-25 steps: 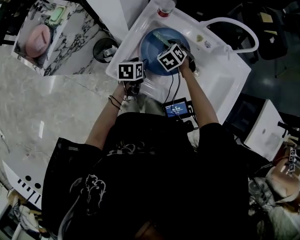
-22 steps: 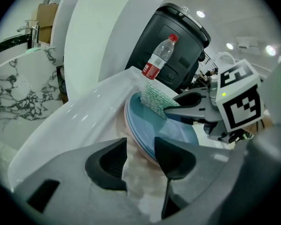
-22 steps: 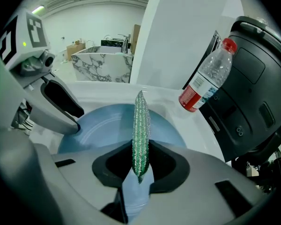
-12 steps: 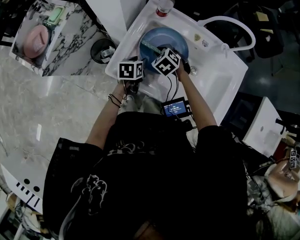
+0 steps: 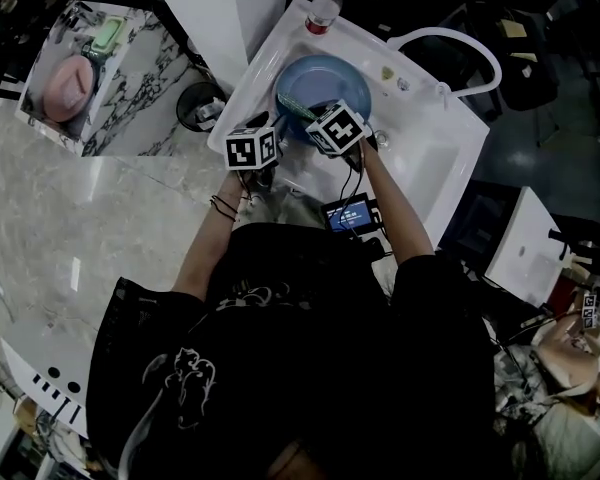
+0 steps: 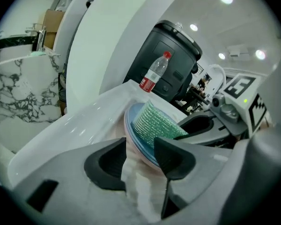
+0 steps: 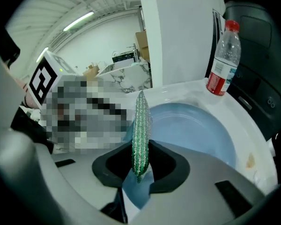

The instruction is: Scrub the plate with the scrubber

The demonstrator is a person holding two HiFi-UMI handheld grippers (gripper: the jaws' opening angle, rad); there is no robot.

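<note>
A blue plate (image 5: 325, 80) lies in the white sink (image 5: 420, 148). My left gripper (image 5: 272, 133) is at the plate's near left rim. In the left gripper view that rim (image 6: 136, 142) sits between the jaws, which have just closed a little and press on it. My right gripper (image 5: 318, 116) is over the plate's near side, shut on the green mesh scrubber (image 7: 140, 130). The scrubber stands edge-on between the pads, and its flat face (image 6: 155, 122) rests against the plate (image 7: 196, 130). Marker cubes hide both sets of fingertips in the head view.
A clear bottle with a red cap (image 5: 325, 10) stands on the sink's far corner. A white hose (image 5: 460, 53) loops at the right. A black bin (image 5: 202, 98) and a marble counter (image 5: 130, 78) are to the left. A small lit screen (image 5: 348, 213) sits before the sink.
My right gripper has slid with the scrubber from the plate's middle toward its near left side, closer to the left gripper. The left gripper has stayed at the rim.
</note>
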